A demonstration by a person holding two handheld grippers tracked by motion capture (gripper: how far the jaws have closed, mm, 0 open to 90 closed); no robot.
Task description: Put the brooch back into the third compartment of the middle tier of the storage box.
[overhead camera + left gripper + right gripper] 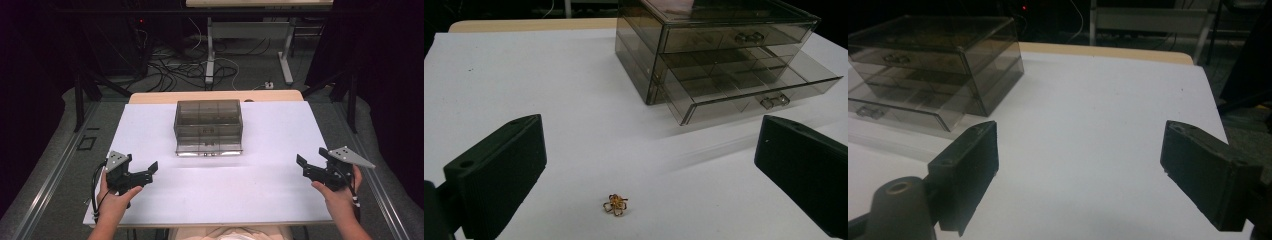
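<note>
A smoky clear drawer box (208, 127) stands at the middle back of the white sheet (260, 190). Its bottom drawer (744, 92) is pulled out and its top drawer (724, 35) is pushed in. A small gold flower-shaped earring (615, 204) lies on the sheet, low between the wide-apart jaws of my left gripper (651, 150), touching neither. That left gripper (142, 167) sits at the sheet's front left, open. My right gripper (312, 159) rests at the front right, also open, with bare sheet between its fingers (968, 170). The box (938, 65) lies off to its left.
The sheet covers a wooden tabletop (215, 96) whose far edge shows behind the box. Metal rails (47, 185) run along both sides. Cables (185, 67) and desk legs (286, 60) lie on the floor beyond.
</note>
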